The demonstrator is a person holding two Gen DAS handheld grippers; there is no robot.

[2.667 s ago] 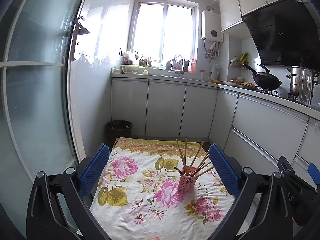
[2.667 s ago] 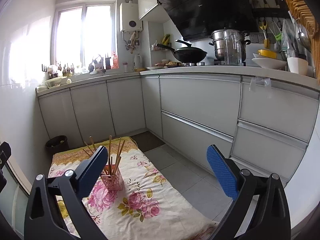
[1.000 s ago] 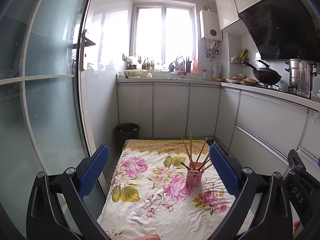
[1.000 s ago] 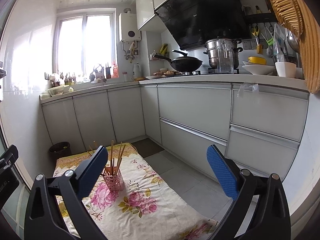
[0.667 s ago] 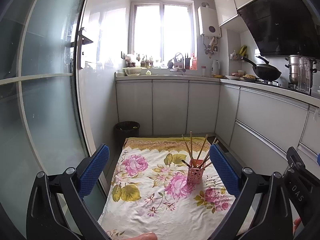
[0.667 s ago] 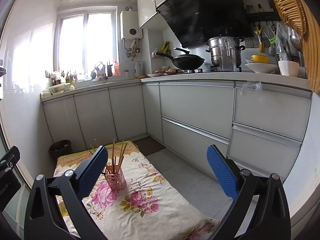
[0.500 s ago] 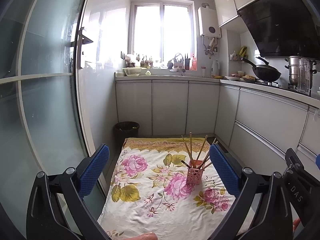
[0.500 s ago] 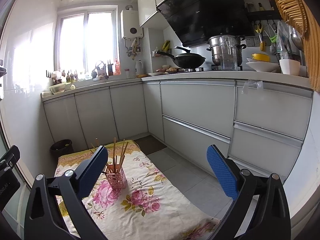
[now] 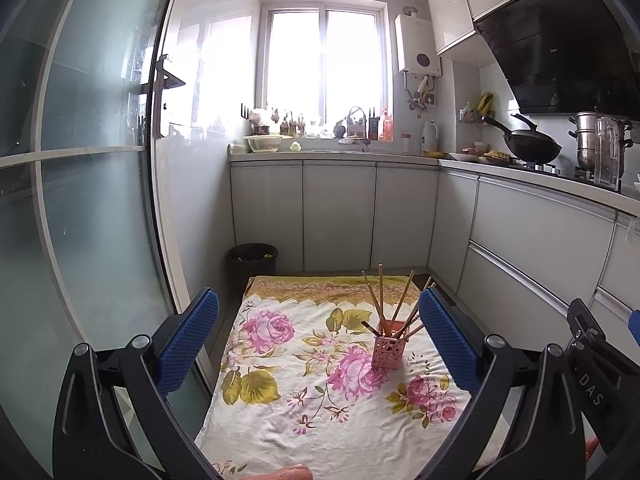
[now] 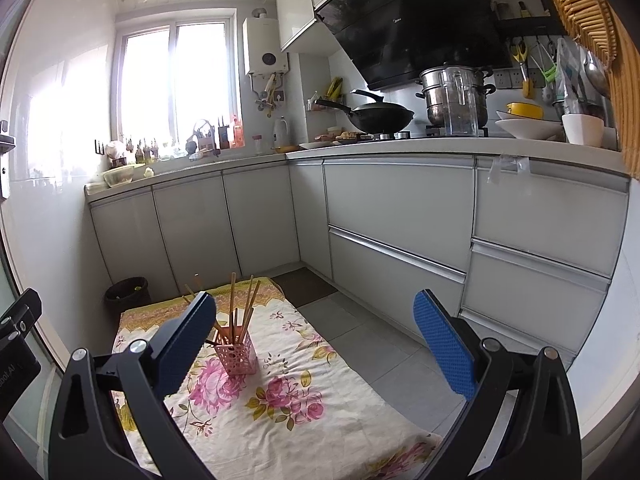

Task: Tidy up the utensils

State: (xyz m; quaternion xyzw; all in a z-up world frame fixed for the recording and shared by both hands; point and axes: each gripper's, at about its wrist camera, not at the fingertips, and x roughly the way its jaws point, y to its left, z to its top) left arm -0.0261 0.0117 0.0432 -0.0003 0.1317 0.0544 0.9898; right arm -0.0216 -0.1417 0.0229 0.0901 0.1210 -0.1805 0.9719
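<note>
Left wrist view, far left of frame: frosted glass sliding door [image 9: 92,184], metal handle at upper left. Lower left, black waste bin [image 9: 253,258] against the grey cabinets, just beyond the far edge of the floral cloth [image 9: 320,400].

Left tongs [image 9: 316,340]: spread wide, blue pads well apart, nothing between them. They hang above the near half of the cloth, tilted down toward it.

Centre-right of that frame: pink perforated holder [image 9: 386,353] standing upright on the cloth, right of the cloth's midline. Wooden chopsticks [image 9: 382,300] bunched inside it, tips fanned outward at different angles. In this view the holder sits just inside the right blue pad but farther off, not touched.

Bottom edge, centre: a sliver of a fingertip, blurred. Lower right: part of the other black tool body intrudes.

Right side of the frame: long grey cabinets, black wok [image 9: 530,148] and steel steamer pot [image 9: 592,144] on the stove.

Right wrist view, lower left: same holder [image 10: 236,354] partly hidden behind the left blue pad; chopsticks [image 10: 240,304] rise above it. Cloth [image 10: 280,420] spreads across lower left; grey floor tiles to its right.

Right tongs [image 10: 316,344]: also wide apart, empty, held off to the right of the holder, over the cloth edge and tiles.

Upper right corner: woven basket rim [image 10: 588,12].
</note>
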